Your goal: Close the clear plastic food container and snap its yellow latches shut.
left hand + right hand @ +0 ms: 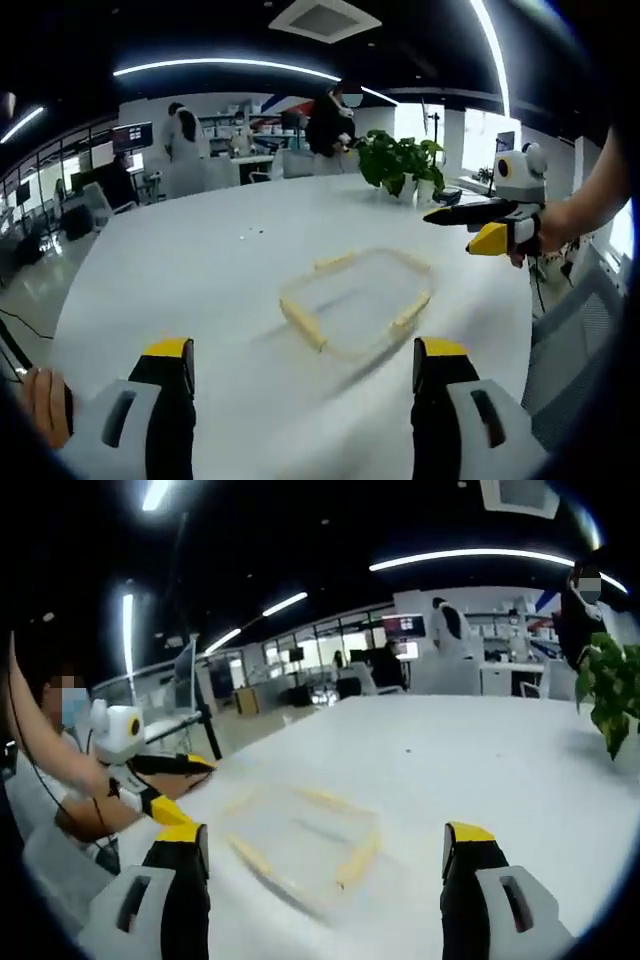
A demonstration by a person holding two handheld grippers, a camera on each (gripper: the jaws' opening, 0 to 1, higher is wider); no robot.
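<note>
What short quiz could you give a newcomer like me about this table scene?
1. True or false: the clear plastic food container sits on the white table with neither tool touching it.
2. What colour are the latches along the container's edges?
3. Which stands at the table's far edge: A) a potted plant, B) a kettle, C) a stack of plates?

Key: 1 true; the left tool and right tool both hover short of it, jaws apart. 2 yellow. 3 A.
</note>
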